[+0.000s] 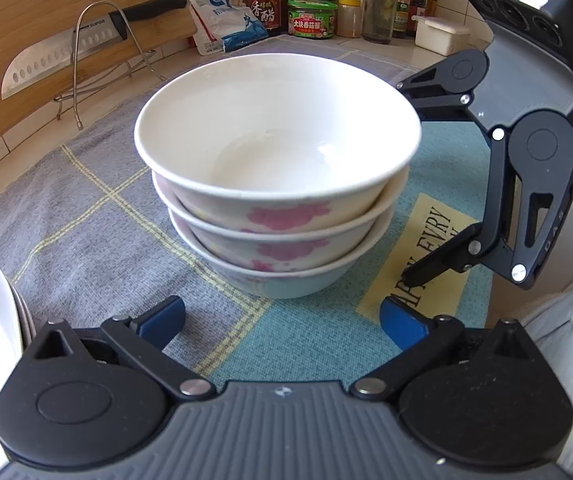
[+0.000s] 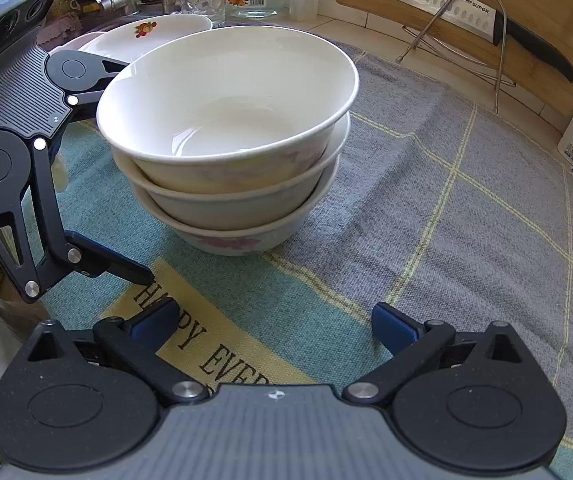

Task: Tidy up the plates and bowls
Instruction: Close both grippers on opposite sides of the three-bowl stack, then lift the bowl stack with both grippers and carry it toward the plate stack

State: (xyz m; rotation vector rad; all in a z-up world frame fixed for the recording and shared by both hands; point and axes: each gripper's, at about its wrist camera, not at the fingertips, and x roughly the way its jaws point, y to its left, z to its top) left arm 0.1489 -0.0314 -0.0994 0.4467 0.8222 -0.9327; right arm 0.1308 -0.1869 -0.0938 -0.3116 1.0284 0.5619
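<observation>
Nearest the left wrist camera, the left gripper (image 1: 282, 320) has its blue-padded jaws spread wide over the cloth (image 1: 98, 216), with nothing between them. The right gripper (image 2: 274, 324) is likewise wide open and empty, above the yellow patch with lettering (image 2: 214, 344). Just beyond both stands the stack of three bowls (image 1: 278, 184), white with pink flowers, nested upright on the cloth and touched by neither gripper; each gripper flanks it on its own side. A pile of white plates (image 2: 146, 36) sits past the bowls in the right view. Farther back a knife (image 1: 66, 52) rests on a wire stand (image 1: 98, 60) against a wooden cutting board (image 1: 46, 20), beside bottles and jars (image 1: 310, 16).
</observation>
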